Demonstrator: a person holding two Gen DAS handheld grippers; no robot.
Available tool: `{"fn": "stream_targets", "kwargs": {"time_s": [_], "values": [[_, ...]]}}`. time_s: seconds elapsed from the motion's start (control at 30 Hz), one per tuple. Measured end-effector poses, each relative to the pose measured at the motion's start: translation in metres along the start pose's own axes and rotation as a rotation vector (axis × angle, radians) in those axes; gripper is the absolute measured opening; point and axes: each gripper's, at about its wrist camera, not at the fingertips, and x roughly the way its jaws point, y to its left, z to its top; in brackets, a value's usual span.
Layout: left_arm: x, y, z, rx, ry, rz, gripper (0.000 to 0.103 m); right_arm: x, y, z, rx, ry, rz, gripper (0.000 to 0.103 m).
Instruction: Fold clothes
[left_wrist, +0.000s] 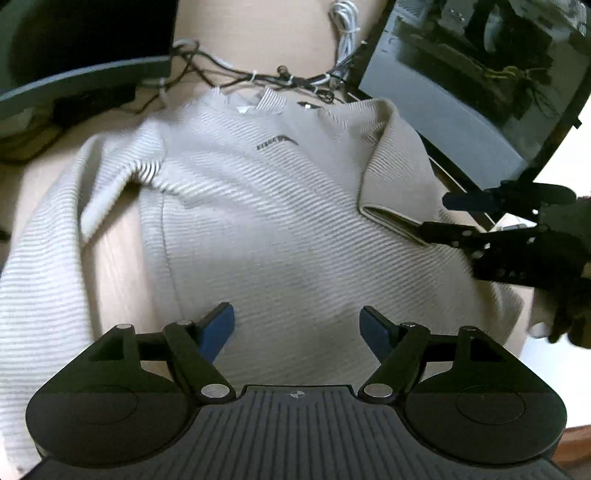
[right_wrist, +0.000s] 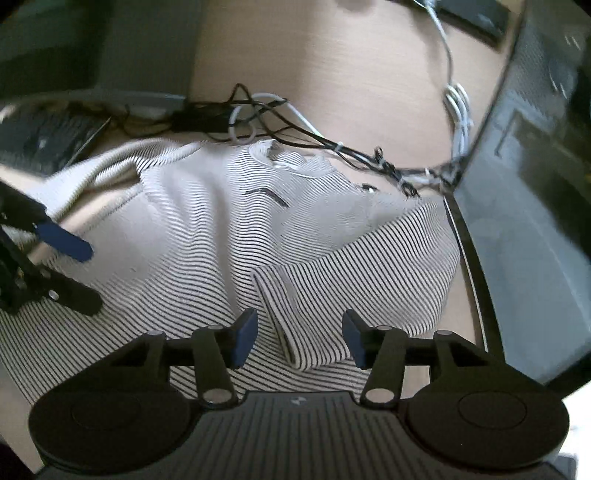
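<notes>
Now your right tongs (right_wrist: 299, 338) gape wide around the sweater's (left_wrist: 258, 206) folded-in sleeve (right_wrist: 354, 280); left tongs (left_wrist: 297, 330) hover wide, empty, ready for the hem.

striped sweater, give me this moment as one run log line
striped sweater: flat on table, front up | one sleeve folded across body | left tool: open, empty | right tool: open at sleeve cuff

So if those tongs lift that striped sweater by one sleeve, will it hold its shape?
Probably not. The striped sweater already lies in soft wrinkles, so it would likely droop. Its folded sleeve has bent over flat, suggesting floppy knit. The ribbed weave looks grippy rather than slippery for the right tongs.
</notes>
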Motion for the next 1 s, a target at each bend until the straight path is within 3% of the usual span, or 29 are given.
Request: {"fn": "stream_targets", "kwargs": {"time_s": [0.07,0.1,0.13,0.33,0.4,0.5,0.57,0.63,0.77,1.0], "values": [[-0.005,0.001,-0.004,-0.028,0.007,0.000,0.079,-0.005,-0.015,0.007,0.021,-0.035,-0.025,0.045],[-0.007,0.001,-0.006,-0.042,0.008,0.002,0.079,-0.008,-0.022,0.011,0.032,-0.053,-0.037,0.019],[-0.011,0.001,-0.010,-0.062,0.004,0.007,0.079,-0.010,-0.029,0.015,0.043,-0.070,-0.049,0.003],[-0.033,-0.010,-0.034,-0.144,-0.005,0.045,0.080,-0.029,-0.075,0.038,0.114,-0.184,-0.123,0.003],[-0.044,-0.014,-0.040,-0.163,-0.005,0.063,0.080,-0.057,-0.103,0.058,0.190,-0.279,-0.143,0.003],[-0.064,-0.011,-0.042,-0.176,-0.069,0.122,0.084,-0.081,-0.137,0.086,0.315,-0.384,-0.097,0.003],[-0.082,-0.007,-0.041,-0.164,-0.131,0.207,0.089,-0.084,-0.148,0.104,0.382,-0.427,-0.042,0.003],[-0.098,-0.002,-0.038,-0.128,-0.181,0.283,0.095,-0.081,-0.147,0.120,0.401,-0.450,-0.003,0.003],[-0.118,0.002,-0.038,-0.002,-0.222,0.429,0.096,-0.058,-0.123,0.153,0.382,-0.452,0.076,0.003],[-0.137,0.014,-0.053,0.006,-0.212,0.466,0.098,-0.015,-0.055,0.191,0.342,-0.411,0.208,0.003]]}}
